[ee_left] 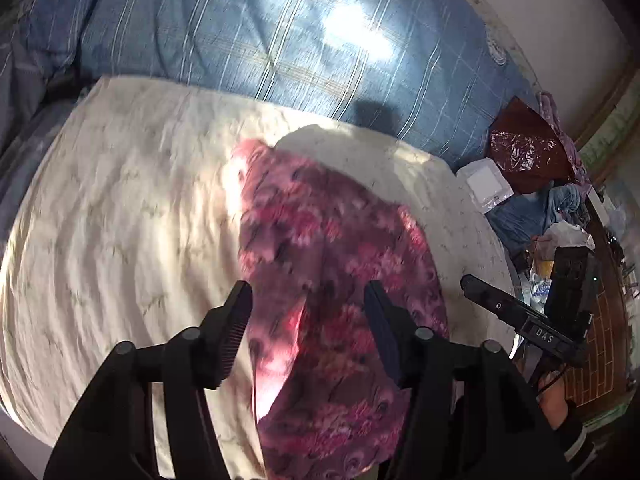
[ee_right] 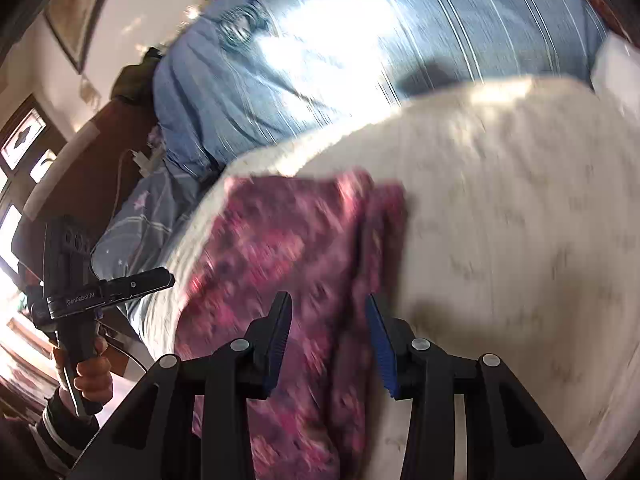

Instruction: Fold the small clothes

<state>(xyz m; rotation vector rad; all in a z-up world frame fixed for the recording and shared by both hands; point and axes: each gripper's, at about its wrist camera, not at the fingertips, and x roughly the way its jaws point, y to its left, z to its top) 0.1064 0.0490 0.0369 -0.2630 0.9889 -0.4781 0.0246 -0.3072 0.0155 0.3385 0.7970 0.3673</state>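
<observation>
A pink and purple flowered garment (ee_left: 332, 264) lies spread on a cream sheet (ee_left: 120, 208); it also shows in the right wrist view (ee_right: 288, 248), partly folded with an edge lying over itself. My left gripper (ee_left: 308, 300) is open above the garment's near part, holding nothing. My right gripper (ee_right: 328, 312) is open above the garment's right edge, holding nothing. The right gripper shows at the right of the left wrist view (ee_left: 520, 312); the left gripper shows at the left of the right wrist view (ee_right: 108, 284). Both views are motion-blurred.
A blue striped quilt (ee_left: 260, 32) lies behind the cream sheet. A dark red plastic bag (ee_left: 524, 148), a white packet (ee_left: 488, 180) and blue clothes (ee_left: 532, 212) sit at the bed's right side. A wooden headboard (ee_right: 80, 168) stands to the left in the right wrist view.
</observation>
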